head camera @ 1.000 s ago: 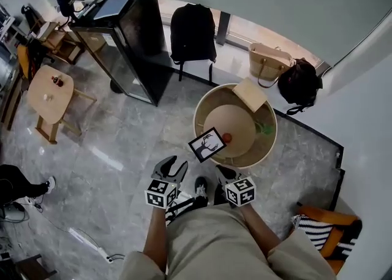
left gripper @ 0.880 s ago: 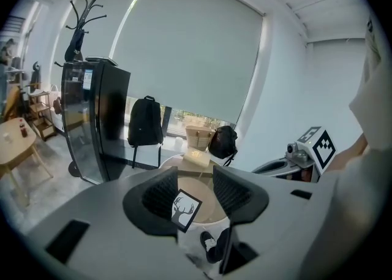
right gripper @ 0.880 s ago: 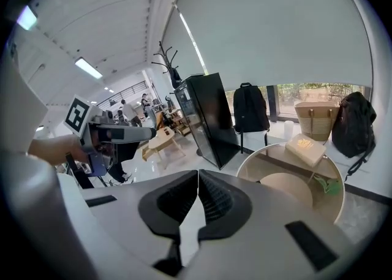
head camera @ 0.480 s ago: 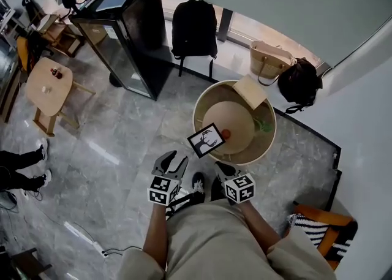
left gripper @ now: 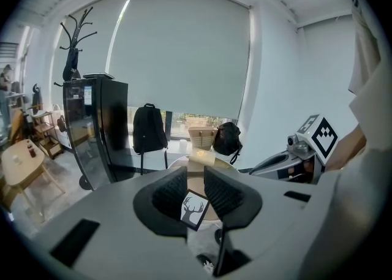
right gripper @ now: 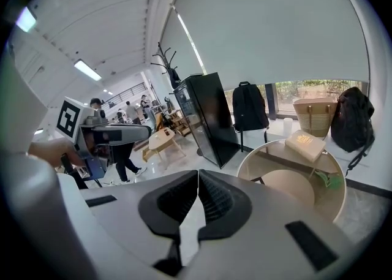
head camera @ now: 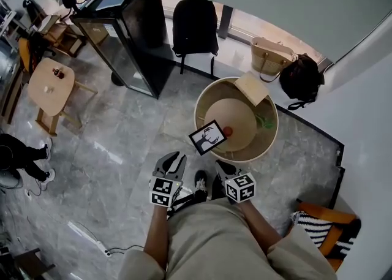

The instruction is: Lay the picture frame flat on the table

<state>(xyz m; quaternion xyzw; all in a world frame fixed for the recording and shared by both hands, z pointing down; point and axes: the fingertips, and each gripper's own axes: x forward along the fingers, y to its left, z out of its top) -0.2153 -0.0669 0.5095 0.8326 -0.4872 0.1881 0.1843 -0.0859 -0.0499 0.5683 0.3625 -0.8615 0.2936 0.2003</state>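
The picture frame (head camera: pixel 207 137), black-edged with a deer silhouette, stands tilted at the near left rim of the round table (head camera: pixel 269 144). My left gripper (head camera: pixel 170 163) hangs short of it, over the floor. Its jaws have just been closing and still show a gap with nothing in it. In the left gripper view the frame (left gripper: pixel 194 209) shows through that gap, well beyond the left gripper (left gripper: pixel 196 188). My right gripper (head camera: pixel 222 167) is shut and empty just before the table's near edge. In the right gripper view the right gripper (right gripper: pixel 198 177) hides the frame.
On the table lie a red ball (head camera: pixel 227 131), a tan box (head camera: pixel 251 91) and something green (head camera: pixel 264 127). A black cabinet (head camera: pixel 128 40), a backpack (head camera: pixel 195 27) and two bags (head camera: pixel 285 67) stand behind. A small wooden table (head camera: pixel 51 89) and a person's legs (head camera: pixel 21 153) are at left.
The left gripper's jaws have narrowed from wide open. Both grippers stay in about the same place. The person at the left edge has shifted.
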